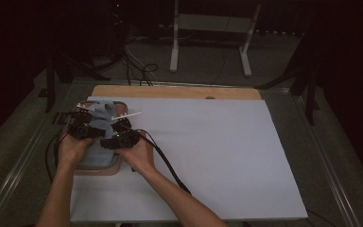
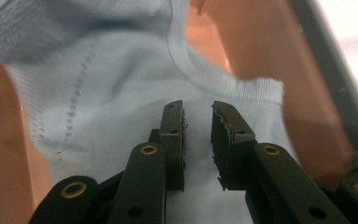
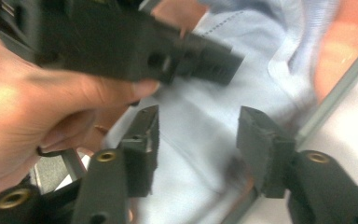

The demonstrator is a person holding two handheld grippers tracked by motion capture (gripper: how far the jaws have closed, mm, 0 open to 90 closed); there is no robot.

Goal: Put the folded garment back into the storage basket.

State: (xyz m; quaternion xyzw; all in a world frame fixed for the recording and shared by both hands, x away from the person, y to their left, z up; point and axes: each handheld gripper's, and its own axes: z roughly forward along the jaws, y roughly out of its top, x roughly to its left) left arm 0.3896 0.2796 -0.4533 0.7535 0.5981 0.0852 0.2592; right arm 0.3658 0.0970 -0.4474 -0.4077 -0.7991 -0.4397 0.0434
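A light blue knitted garment (image 1: 101,113) lies bunched in a salmon-pink tray (image 1: 105,169) at the left of the table. Both hands hold their grippers over it. My left gripper (image 1: 82,124) hangs just above the cloth (image 2: 121,93). Its jaws (image 2: 198,109) stand a narrow gap apart with nothing pinched between them. My right gripper (image 1: 121,128) sits at the tray's right side. Its jaws (image 3: 198,116) are open wide over the cloth (image 3: 200,140), with no fabric caught. The left gripper (image 3: 121,46) and the hand (image 3: 37,107) holding it cross the top of the right gripper view.
The tray's grey rim (image 3: 335,88) borders a white sheet (image 1: 208,151) that covers most of a wooden board (image 1: 170,91). A thin white strip (image 1: 131,114) pokes out past the tray's far right corner. A white frame stand (image 1: 212,28) and cables lie on the floor beyond.
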